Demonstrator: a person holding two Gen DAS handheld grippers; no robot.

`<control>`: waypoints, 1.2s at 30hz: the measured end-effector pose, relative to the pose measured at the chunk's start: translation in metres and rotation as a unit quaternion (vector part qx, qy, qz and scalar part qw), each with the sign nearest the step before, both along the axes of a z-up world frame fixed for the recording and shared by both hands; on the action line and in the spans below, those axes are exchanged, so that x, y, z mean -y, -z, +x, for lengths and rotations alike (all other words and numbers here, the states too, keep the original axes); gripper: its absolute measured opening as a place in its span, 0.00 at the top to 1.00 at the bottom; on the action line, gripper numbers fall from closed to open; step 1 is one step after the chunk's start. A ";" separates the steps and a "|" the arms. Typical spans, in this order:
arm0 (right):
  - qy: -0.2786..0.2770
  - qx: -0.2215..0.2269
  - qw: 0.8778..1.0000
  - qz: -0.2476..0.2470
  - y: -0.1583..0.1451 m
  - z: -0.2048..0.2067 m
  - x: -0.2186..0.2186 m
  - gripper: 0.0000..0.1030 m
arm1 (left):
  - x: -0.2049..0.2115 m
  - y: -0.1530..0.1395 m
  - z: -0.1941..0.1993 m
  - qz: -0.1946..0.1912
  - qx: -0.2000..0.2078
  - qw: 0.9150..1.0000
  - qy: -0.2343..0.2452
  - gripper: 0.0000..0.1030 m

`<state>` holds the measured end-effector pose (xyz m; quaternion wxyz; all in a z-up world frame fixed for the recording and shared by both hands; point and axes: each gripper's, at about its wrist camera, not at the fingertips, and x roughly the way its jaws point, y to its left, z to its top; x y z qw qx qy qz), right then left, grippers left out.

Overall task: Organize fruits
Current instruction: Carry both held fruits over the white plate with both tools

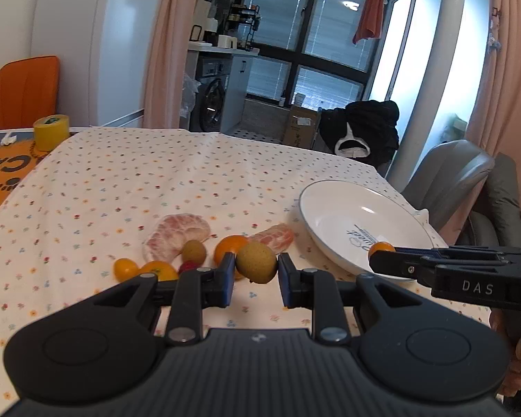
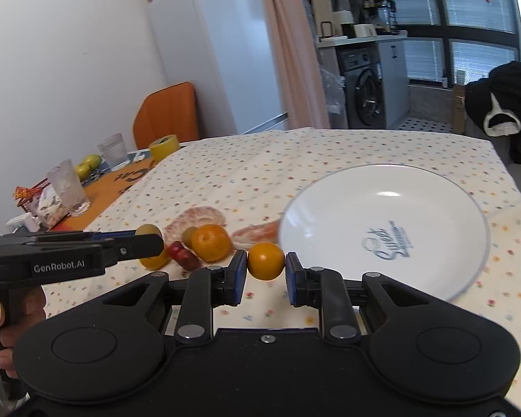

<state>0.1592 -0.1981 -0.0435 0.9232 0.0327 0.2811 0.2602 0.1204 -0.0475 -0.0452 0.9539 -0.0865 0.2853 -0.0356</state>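
At lower centre, the left gripper (image 1: pixel 256 268) pinches a tan-green round fruit (image 1: pixel 256 262) above the fruit pile (image 1: pixel 191 246); the right gripper (image 2: pixel 265 267) clamps a small orange fruit (image 2: pixel 265 260) just left of the white plate (image 2: pixel 385 229).

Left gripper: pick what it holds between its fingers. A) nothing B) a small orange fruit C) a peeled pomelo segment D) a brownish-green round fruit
D: in the left wrist view the left gripper has its blue pads pressed on either side of a brownish-green round fruit, while the small orange fruit sits in the right gripper near the white plate.
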 end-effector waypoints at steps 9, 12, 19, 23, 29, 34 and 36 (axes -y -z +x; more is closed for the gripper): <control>0.031 0.005 0.999 0.008 -0.001 -0.001 0.031 0.79 | 0.028 -0.005 0.015 0.009 0.004 1.000 0.026 0.76; 0.038 0.009 0.999 0.012 -0.002 -0.001 0.043 0.79 | 0.036 -0.009 0.019 0.012 0.006 0.999 0.033 0.76; 0.056 0.010 0.998 0.018 -0.001 0.002 0.063 0.78 | 0.057 -0.011 0.032 0.021 0.004 0.999 0.050 0.76; 0.063 0.006 0.998 0.022 0.004 0.006 0.072 0.79 | 0.067 -0.010 0.041 0.026 0.000 0.998 0.059 0.76; 0.066 0.003 0.998 0.021 0.009 0.011 0.079 0.78 | 0.078 -0.004 0.052 0.030 -0.010 0.997 0.067 0.76; 0.069 -0.001 0.997 0.018 0.013 0.017 0.082 0.78 | 0.085 0.001 0.061 0.032 -0.017 0.997 0.074 0.76; 0.069 -0.004 0.997 0.015 0.015 0.019 0.081 0.78 | 0.089 0.002 0.065 0.033 -0.020 0.996 0.078 0.76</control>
